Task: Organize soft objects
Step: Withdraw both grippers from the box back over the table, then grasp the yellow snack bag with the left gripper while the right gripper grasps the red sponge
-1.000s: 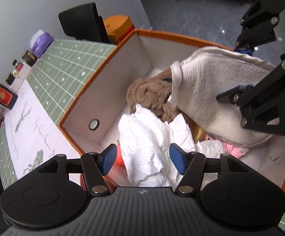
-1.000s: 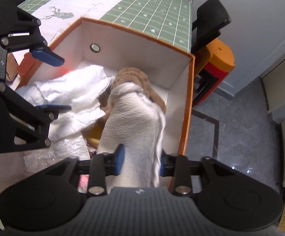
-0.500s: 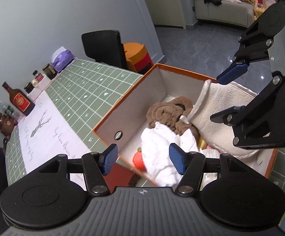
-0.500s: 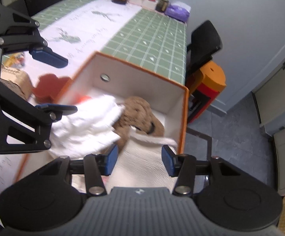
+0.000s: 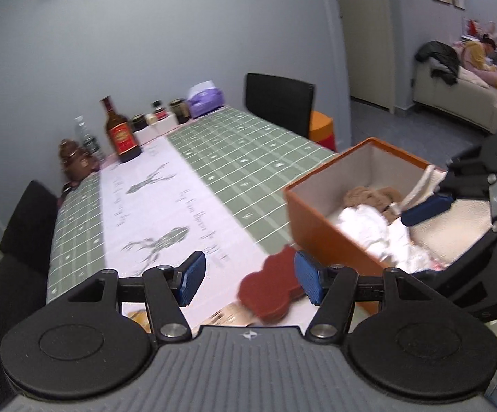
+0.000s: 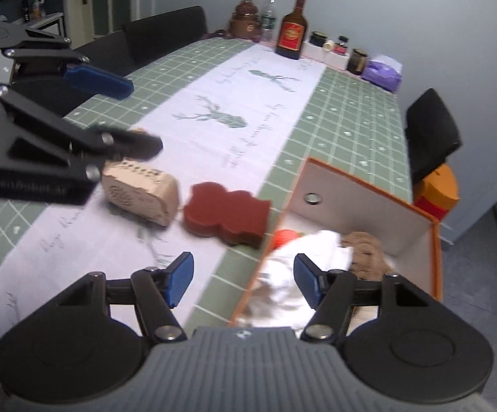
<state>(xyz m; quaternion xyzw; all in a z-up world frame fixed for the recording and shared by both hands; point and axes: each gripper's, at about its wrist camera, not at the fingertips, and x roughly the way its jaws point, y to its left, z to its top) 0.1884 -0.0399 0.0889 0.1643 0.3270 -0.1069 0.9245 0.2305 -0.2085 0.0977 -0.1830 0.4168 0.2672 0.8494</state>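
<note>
With cloths and a brown plush already in the orange box [image 6: 368, 189], the right gripper [image 6: 243, 279], fingers just spread, and the left gripper [image 5: 248, 276], also spread, held nothing; next likely called for grasping the red sponge [image 6: 226, 214] on the surface [image 6: 214, 103].

- Dim, cool indoor light, even across both views; no hard shadows.
- Strong fisheye bending: walls and the table [image 5: 214, 158] edges curve toward the corners.
- Motion blur smears the red sponge [image 6: 226, 214], the beige block [image 6: 142, 194] and the white cloth [image 6: 303, 267].
- Faint glare on the bottle [image 6: 291, 31].
</note>
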